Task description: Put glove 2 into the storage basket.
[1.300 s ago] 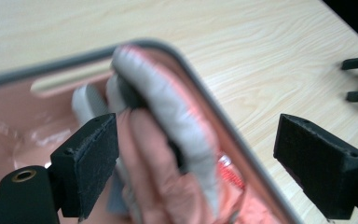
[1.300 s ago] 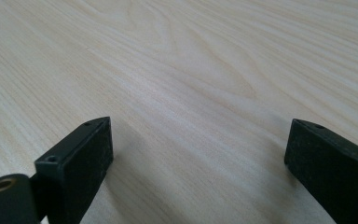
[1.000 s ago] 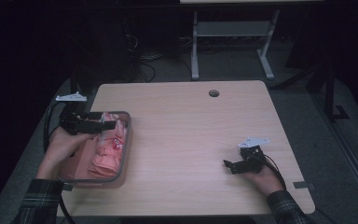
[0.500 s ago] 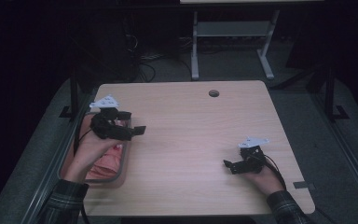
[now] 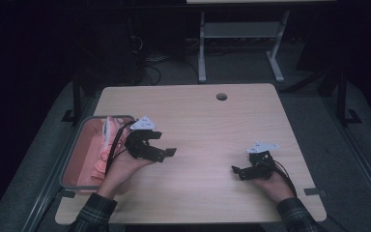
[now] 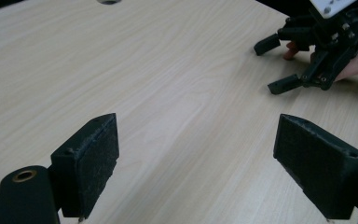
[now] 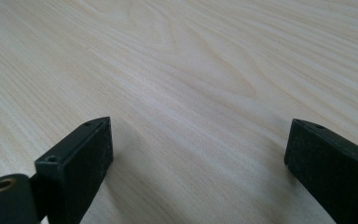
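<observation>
I am holding the left gripper (image 5: 165, 143) over the worktop (image 5: 207, 121), just right of the bin (image 5: 72, 157). Its jaws are gaping wide with nothing between them, pointing toward the right gripper (image 5: 238, 171). The pink cloth (image 5: 101, 154) is lying in the bin behind the left gripper, outside the jaws and apart from them. In the left gripper view I am seeing bare wood between the pads and the right gripper (image 6: 279, 65) farther off. The right gripper is resting near the worktop's near right edge, jaws spread and empty, well apart from the cloth.
</observation>
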`<state>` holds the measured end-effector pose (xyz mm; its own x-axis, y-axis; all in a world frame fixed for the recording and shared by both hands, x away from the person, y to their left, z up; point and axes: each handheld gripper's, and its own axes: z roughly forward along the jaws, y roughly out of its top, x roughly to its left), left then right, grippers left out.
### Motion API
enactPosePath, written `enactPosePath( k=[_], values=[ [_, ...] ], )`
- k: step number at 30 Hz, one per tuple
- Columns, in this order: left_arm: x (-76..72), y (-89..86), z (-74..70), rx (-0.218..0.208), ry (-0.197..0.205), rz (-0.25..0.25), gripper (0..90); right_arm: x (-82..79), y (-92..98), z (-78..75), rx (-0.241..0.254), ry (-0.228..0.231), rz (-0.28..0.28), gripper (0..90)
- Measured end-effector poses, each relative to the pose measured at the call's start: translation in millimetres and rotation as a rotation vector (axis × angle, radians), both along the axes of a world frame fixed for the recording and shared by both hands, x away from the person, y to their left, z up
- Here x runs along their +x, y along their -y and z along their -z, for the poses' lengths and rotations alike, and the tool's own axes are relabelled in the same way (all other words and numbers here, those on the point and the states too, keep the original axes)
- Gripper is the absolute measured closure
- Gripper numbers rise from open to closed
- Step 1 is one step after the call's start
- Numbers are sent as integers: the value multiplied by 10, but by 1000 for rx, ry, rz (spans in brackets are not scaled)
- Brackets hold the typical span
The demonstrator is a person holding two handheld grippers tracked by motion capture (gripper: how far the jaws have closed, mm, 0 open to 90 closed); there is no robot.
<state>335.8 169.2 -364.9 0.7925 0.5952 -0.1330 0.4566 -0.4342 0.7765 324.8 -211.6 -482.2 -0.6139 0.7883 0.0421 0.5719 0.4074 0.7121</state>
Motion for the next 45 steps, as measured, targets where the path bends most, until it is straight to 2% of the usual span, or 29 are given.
enactPosePath(
  k=[5,9,17,23,26,30,32,34,39,41,42,45],
  values=[
    [-30,81,133,26,-8,17,135,0,0,1,1,1,1,71],
    [-64,135,243,16,-17,21,136,0,1,0,-1,0,0,72],
    [-121,241,478,63,-5,32,136,0,0,0,-1,0,0,71],
    [-167,311,629,65,10,27,136,0,0,0,-1,0,-1,72],
    [-193,349,701,86,16,27,136,0,1,0,-1,0,-1,72],
    [-207,397,790,93,8,32,136,0,0,0,-1,0,-1,71],
    [-225,442,839,114,8,32,136,0,1,0,-1,0,-1,71],
    [-233,471,885,116,9,40,136,0,0,0,-1,0,0,71],
    [-261,541,1004,168,4,65,136,0,0,0,-1,0,0,72],
    [-269,572,1047,213,20,66,136,0,0,0,-1,0,0,71],
    [-271,579,1062,221,25,66,136,-1,0,0,-1,0,0,72],
    [-279,572,1091,195,30,66,133,0,0,0,-1,0,0,72]
  ],
)
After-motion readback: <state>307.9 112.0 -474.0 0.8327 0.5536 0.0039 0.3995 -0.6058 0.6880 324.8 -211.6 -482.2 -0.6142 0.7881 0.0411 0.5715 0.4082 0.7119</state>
